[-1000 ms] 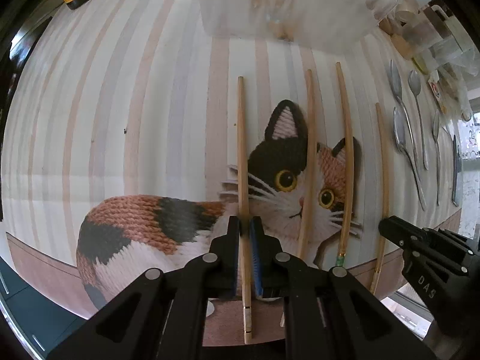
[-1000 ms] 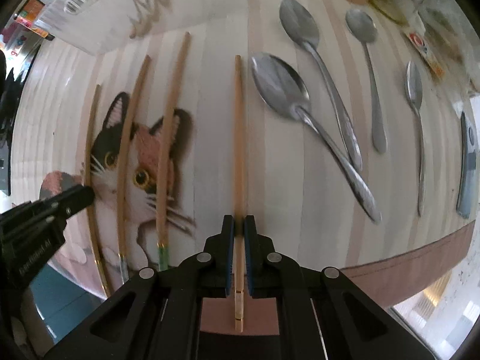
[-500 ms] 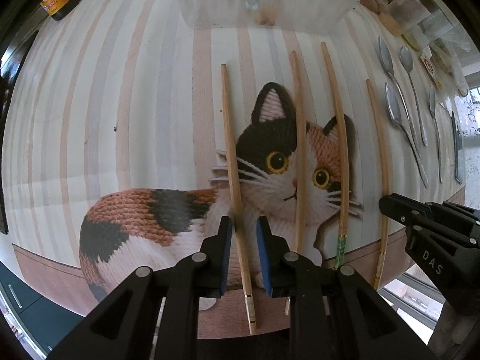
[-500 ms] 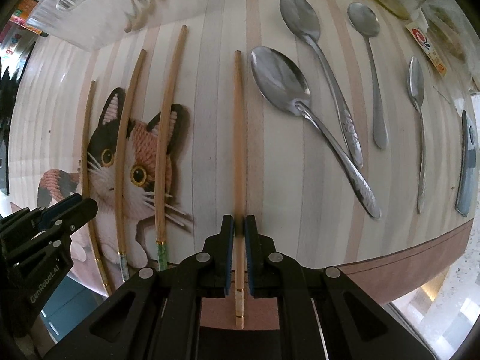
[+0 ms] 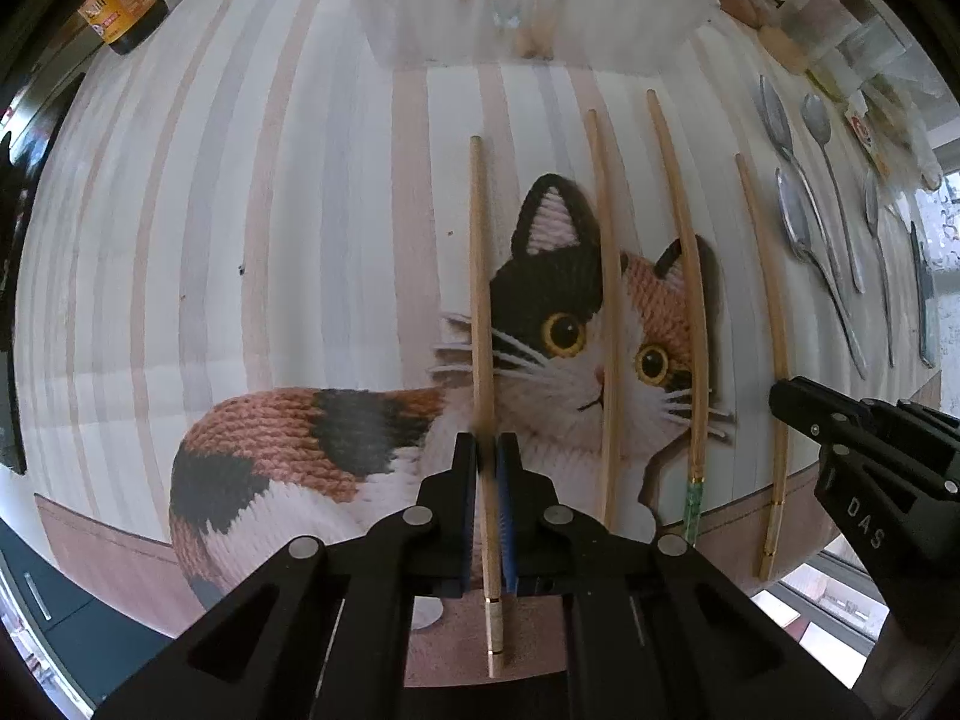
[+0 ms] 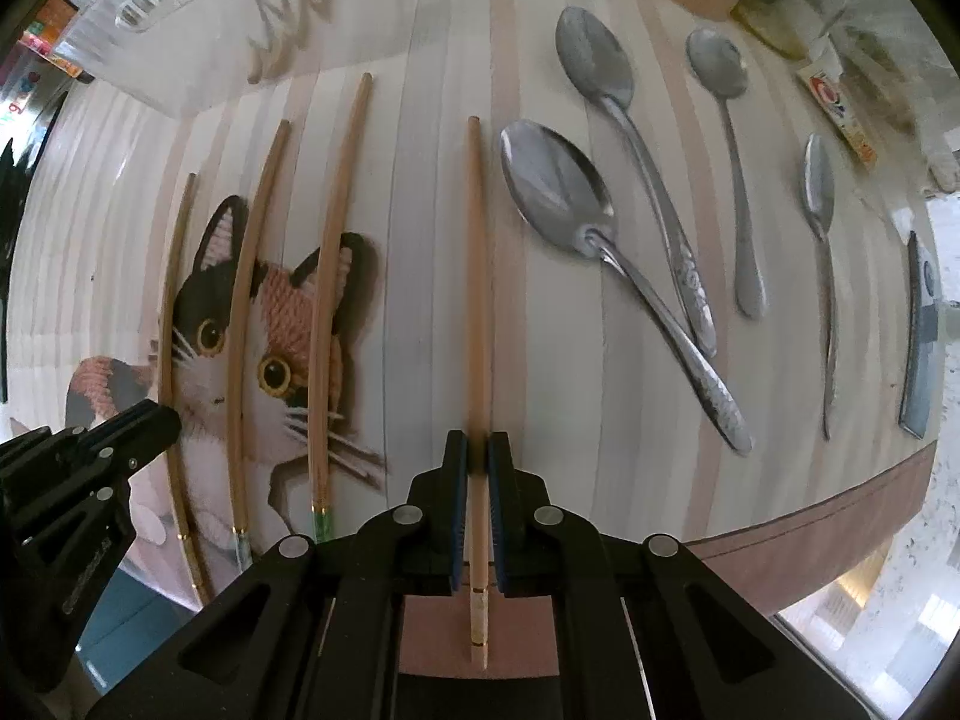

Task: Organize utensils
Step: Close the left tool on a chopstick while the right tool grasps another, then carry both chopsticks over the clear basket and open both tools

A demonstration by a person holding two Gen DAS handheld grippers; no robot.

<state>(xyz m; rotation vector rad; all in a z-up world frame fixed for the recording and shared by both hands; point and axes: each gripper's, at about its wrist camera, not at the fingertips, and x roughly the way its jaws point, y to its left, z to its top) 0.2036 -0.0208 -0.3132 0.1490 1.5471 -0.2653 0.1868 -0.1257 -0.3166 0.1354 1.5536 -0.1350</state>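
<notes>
Left gripper (image 5: 487, 456) just closed, clamping outermost chopstick (image 5: 480, 276); right gripper (image 6: 478, 456) clamps another chopstick (image 6: 477, 300). Advise lifting both level.

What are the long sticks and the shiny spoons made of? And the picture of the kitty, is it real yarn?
The chopsticks look like bamboo or wood: pale tan and matte.

The spoons look like steel: grey, glossy, catching the light.

The cat looks knitted, but it lies flat under the chopsticks, so it is probably a print on the mat.
</notes>
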